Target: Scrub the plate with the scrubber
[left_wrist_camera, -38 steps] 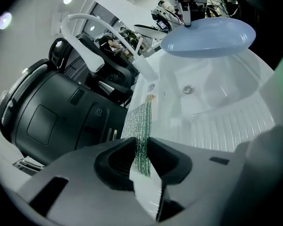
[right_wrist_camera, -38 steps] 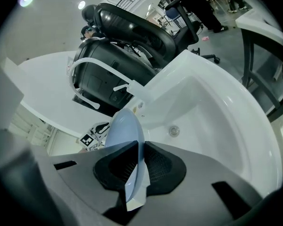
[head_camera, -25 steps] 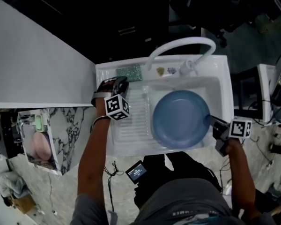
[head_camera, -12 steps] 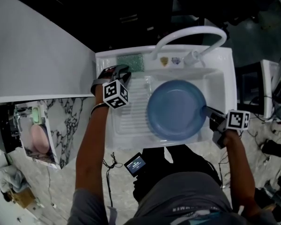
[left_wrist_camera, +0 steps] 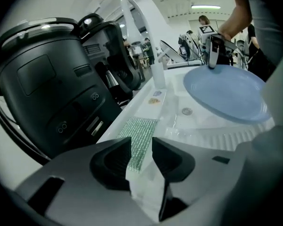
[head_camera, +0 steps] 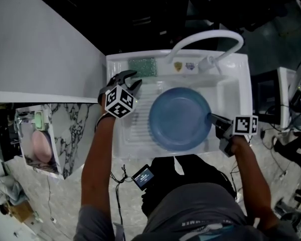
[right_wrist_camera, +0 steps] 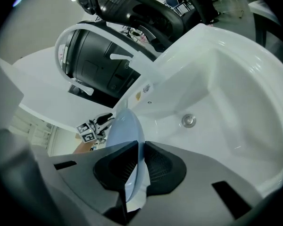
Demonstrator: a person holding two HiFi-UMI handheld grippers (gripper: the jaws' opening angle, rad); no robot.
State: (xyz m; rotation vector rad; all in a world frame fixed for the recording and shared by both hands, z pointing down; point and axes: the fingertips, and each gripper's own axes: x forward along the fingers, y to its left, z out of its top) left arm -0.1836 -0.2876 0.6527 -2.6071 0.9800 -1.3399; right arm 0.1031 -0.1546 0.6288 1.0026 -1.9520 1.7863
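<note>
A round blue plate (head_camera: 179, 118) is held tilted over the white sink (head_camera: 241, 84). My right gripper (head_camera: 212, 118) is shut on its right rim. In the right gripper view the plate's edge (right_wrist_camera: 128, 126) runs between the closed pads (right_wrist_camera: 117, 164). The green scrubber (head_camera: 142, 67) lies flat on the sink's back left ledge. My left gripper (head_camera: 132, 80) hovers just in front of it, and its jaws have just been opening. In the left gripper view the scrubber (left_wrist_camera: 140, 134) shows in the gap of my left gripper (left_wrist_camera: 141, 147), with the pads not pressing on it.
A white arched faucet (head_camera: 205, 39) spans the sink's back edge, and the drain (right_wrist_camera: 188, 120) sits in the basin floor. A ribbed drainboard (head_camera: 138, 119) lies left of the plate. A white counter (head_camera: 40, 59) is at the left, and a black appliance (left_wrist_camera: 47, 79) stands behind the ledge.
The right gripper has carried the plate leftward over the basin. The left gripper has rolled in place by the scrubber and its jaws stand wider.
</note>
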